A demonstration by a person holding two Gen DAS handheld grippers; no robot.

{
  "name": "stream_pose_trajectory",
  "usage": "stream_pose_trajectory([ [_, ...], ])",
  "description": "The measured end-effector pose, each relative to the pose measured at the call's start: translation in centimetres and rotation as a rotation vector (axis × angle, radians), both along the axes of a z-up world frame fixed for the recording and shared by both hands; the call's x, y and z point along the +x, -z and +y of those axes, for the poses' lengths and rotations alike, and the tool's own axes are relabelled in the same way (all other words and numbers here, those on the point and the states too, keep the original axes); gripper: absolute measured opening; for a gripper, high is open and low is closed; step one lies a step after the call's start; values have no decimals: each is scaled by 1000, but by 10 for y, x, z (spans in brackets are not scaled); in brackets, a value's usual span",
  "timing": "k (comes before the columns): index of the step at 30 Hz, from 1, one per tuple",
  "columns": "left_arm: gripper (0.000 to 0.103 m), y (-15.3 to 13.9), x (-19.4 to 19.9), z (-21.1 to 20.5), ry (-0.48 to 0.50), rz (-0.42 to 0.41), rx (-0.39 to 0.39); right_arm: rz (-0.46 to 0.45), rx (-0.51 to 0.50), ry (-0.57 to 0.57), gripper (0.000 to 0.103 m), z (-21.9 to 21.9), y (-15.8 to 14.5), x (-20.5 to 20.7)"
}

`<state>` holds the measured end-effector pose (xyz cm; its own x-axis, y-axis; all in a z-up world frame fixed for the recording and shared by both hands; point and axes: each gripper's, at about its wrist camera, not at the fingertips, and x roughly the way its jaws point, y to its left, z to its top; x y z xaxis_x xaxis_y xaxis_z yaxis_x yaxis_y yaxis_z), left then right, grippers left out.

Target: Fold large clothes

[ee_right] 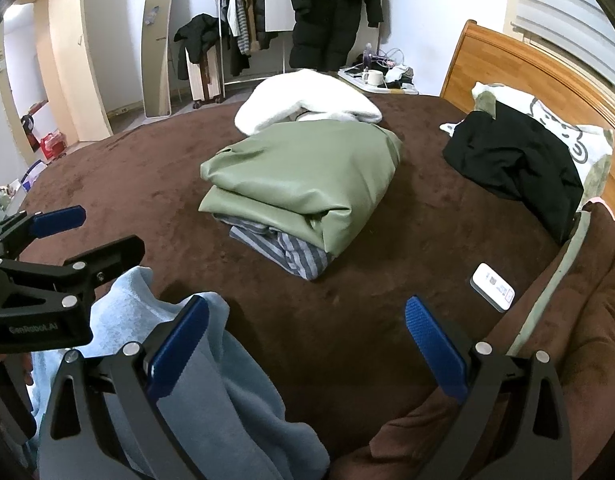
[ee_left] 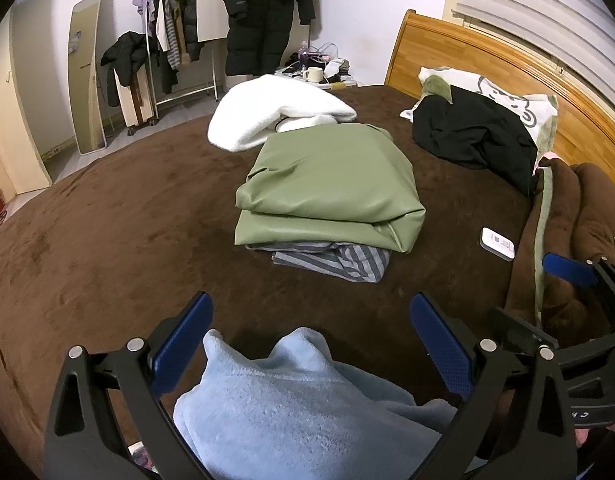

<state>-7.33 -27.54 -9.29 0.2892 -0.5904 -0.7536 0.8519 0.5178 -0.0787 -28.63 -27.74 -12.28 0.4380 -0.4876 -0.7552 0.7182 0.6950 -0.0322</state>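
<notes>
A light blue fleece garment (ee_left: 299, 408) lies bunched at the near edge of the brown bed (ee_left: 107, 240). My left gripper (ee_left: 311, 302) is open, its fingers straddling the top of the bunch without closing on it. My right gripper (ee_right: 307, 304) is open too, over bare bed cover; the blue fleece (ee_right: 211, 400) drapes beside and under its left finger (ee_right: 179, 344). The two grippers sit side by side: the left gripper (ee_right: 95, 232) shows in the right wrist view, and the right gripper (ee_left: 543, 292) shows in the left wrist view.
A folded green garment (ee_left: 331, 192) rests on a striped grey one (ee_left: 339, 264) mid-bed, with a white fleece (ee_left: 267, 112) behind. A black garment (ee_left: 475, 136) lies on a pillow by the wooden headboard (ee_left: 487, 60). A brown blanket (ee_left: 579, 240) is heaped right, beside a small white device (ee_left: 497, 243).
</notes>
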Motion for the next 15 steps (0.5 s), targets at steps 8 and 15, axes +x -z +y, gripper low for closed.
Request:
stream_pose_trajectory([
  [8,96,3,2,-4,-29,9,-8,5,0,0,97,-1,1,1],
  [15,96,6,1,-1,-45,-14,-1,6,0,-2,97,-3,1,1],
])
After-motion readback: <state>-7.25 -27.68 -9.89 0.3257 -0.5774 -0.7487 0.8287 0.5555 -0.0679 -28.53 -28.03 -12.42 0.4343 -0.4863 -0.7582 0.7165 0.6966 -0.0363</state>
